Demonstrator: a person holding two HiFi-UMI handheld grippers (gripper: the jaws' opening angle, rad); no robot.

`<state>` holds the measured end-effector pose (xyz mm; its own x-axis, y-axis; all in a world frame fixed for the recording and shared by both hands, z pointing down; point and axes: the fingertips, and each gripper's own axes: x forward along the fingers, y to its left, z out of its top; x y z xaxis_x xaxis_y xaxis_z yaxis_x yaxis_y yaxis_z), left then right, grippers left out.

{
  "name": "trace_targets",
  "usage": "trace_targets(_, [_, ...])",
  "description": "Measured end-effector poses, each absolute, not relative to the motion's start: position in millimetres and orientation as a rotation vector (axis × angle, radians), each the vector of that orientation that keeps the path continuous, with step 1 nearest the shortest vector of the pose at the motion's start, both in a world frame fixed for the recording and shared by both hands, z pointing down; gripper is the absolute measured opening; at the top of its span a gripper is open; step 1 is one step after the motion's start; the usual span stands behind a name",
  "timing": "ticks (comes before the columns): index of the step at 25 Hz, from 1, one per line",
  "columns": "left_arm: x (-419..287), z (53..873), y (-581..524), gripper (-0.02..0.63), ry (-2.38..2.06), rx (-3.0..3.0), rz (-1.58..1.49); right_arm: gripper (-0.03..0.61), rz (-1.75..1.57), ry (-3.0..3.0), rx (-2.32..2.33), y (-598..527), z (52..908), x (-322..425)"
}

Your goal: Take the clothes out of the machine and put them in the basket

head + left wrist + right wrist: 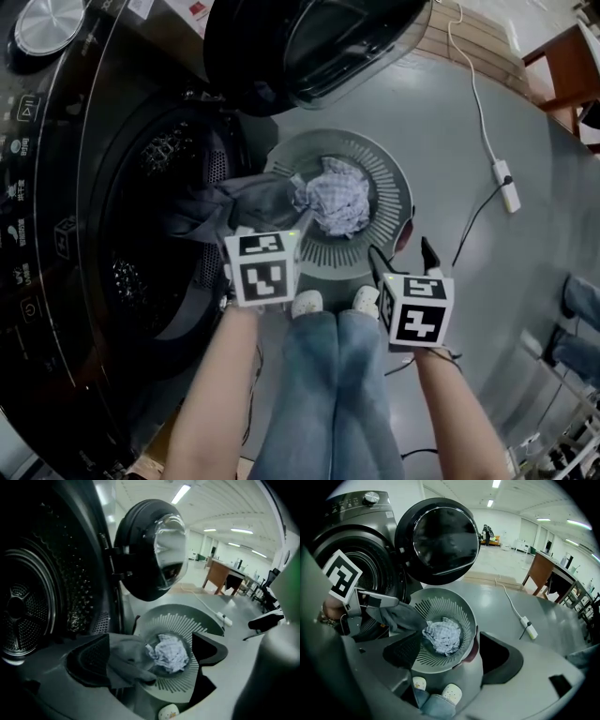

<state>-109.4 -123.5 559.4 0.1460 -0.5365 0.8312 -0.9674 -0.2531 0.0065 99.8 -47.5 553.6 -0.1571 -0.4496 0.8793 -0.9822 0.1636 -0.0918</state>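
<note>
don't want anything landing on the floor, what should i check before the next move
1. Machine door open: ok.
2. Basket beside the opening, holding one checked cloth: ok.
3. Grey garment fully in basket: not ok, it trails from the drum.
4. Left hand-held gripper gripping it: not ok, jaws apart.
5. Right hand-held gripper free: ok, open, empty.
6. Drum otherwise empty: cannot tell.

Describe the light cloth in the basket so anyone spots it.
Before the open washing machine stands a round slotted basket. In its middle lies a crumpled pale checked cloth; the garment beside it is plain dark grey.
</note>
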Motion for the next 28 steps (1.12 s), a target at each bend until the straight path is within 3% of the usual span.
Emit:
trace_targets(11, [-274.8, 579.9, -93.2, 0.522, -1.708, 1.425, 1.367, 0.393, 0.937, -1.744, 1.312, -37.9, 561.8, 65.9])
trace_targets(19, [-281.8, 631.5, -103.7, 0.525, -1.554, 1.468, 1.425, 0.388, 0.876, -1.774, 1.233, -34.5, 576.4, 53.4])
trace_targets(22, [-277.7, 643.3, -99.4, 0.444, -1.487, 1.463, 1.349, 0.382, 0.853, -1.784, 1.21, -32.6, 580.4, 50.4])
trace_targets(28, [-266.9, 641.3, -98.5, 0.389, -1.482, 1.505, 1.366, 0.362, 0.872, -1.776, 1.207, -26.7, 579.5, 50.4])
